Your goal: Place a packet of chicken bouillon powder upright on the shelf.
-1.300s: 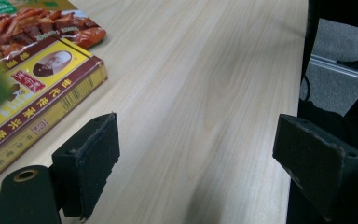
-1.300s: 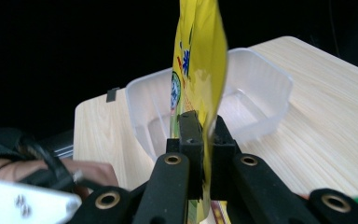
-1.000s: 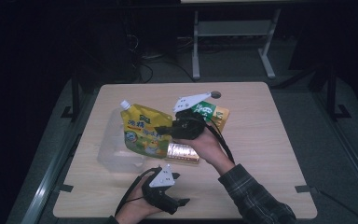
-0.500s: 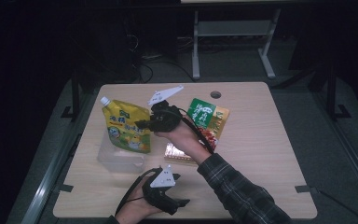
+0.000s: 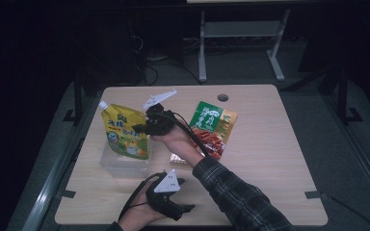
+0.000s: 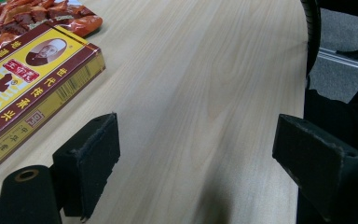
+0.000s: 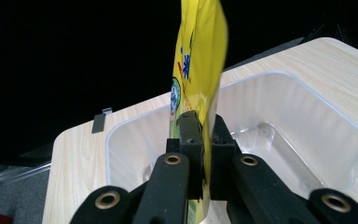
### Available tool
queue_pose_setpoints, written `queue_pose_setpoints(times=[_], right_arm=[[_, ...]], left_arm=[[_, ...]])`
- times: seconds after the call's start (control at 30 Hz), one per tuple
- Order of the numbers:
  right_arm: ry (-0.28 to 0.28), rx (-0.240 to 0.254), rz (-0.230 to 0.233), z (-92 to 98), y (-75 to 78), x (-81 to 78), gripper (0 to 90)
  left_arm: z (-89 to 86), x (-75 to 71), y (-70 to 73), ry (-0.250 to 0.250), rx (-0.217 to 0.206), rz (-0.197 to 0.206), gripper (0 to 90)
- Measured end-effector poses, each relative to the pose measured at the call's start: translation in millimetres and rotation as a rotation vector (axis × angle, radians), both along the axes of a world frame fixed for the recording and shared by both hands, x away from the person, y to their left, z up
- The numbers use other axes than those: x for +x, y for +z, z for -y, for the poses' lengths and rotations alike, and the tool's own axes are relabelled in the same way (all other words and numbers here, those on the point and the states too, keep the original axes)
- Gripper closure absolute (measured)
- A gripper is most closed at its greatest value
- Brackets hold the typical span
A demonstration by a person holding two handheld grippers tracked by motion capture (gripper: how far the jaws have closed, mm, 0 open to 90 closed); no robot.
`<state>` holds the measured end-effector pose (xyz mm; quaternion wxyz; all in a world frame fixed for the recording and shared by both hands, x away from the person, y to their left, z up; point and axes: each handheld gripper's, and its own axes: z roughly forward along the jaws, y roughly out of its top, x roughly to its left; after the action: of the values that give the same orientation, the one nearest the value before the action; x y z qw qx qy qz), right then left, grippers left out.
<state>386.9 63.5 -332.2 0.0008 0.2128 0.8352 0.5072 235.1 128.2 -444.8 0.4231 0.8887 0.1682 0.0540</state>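
Carried leftward since the earlier frames: yellow pouch (image 5: 124, 134), now above the clear tub (image 5: 120, 166) rather than near the middle of the surface (image 5: 270, 159).

High view: right tool (image 5: 137, 129) clamped on the pouch edge, hung upright, probably for lowering into the tub. Left tool (image 5: 185, 195) resting near the front edge. One green snack bag (image 5: 212, 126) beside.

Left gripper view: jaws wide, nothing between; one red-and-yellow box (image 6: 32, 79) nearby.

Right gripper view: one pouch (image 7: 198, 70) pinched tight over one tub (image 7: 307, 135).

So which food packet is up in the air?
The yellow spouted pouch, pinched in the right gripper over the clear tub. The green packet and yellow box lie flat.
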Motion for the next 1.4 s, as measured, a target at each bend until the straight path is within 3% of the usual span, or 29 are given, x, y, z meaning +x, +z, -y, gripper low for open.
queue_pose_setpoints(times=[0.57, 0.9, 1.07, 1.27, 1.33, 1.37, 1.4], right_arm=[[-0.045, -0.080, 0.024, -12.7, -18.0, -8.9, 87.0], [-0.096, -0.061, 0.037, -11.1, -21.4, -17.9, 87.1], [-0.096, -0.077, 0.026, -12.1, -24.7, -17.9, 86.4], [-0.079, -0.073, 0.024, -10.0, -25.0, -18.8, 79.4], [-0.073, -0.065, 0.024, -7.7, -22.2, -19.1, 73.5], [-0.073, -0.065, 0.027, -5.1, -19.8, -19.7, 66.4], [-0.073, -0.065, 0.027, -5.1, -19.8, -19.7, 66.4]], left_arm=[[-2.0, 0.9, 1.6, 0.005, 0.002, 0.002, 14.1], [-2.7, 1.5, 1.3, 0.008, 0.000, -0.003, 14.1], [-2.7, 1.2, 1.5, 0.008, 0.001, -0.002, 14.1], [-2.9, 1.8, 1.0, 0.008, 0.003, -0.005, 14.1], [-2.8, 2.0, 0.9, 0.006, 0.003, -0.002, 14.1], [-3.1, 2.3, 1.1, 0.002, 0.010, 0.001, 14.1], [-3.1, 2.3, 1.1, 0.002, 0.010, 0.001, 14.1]])
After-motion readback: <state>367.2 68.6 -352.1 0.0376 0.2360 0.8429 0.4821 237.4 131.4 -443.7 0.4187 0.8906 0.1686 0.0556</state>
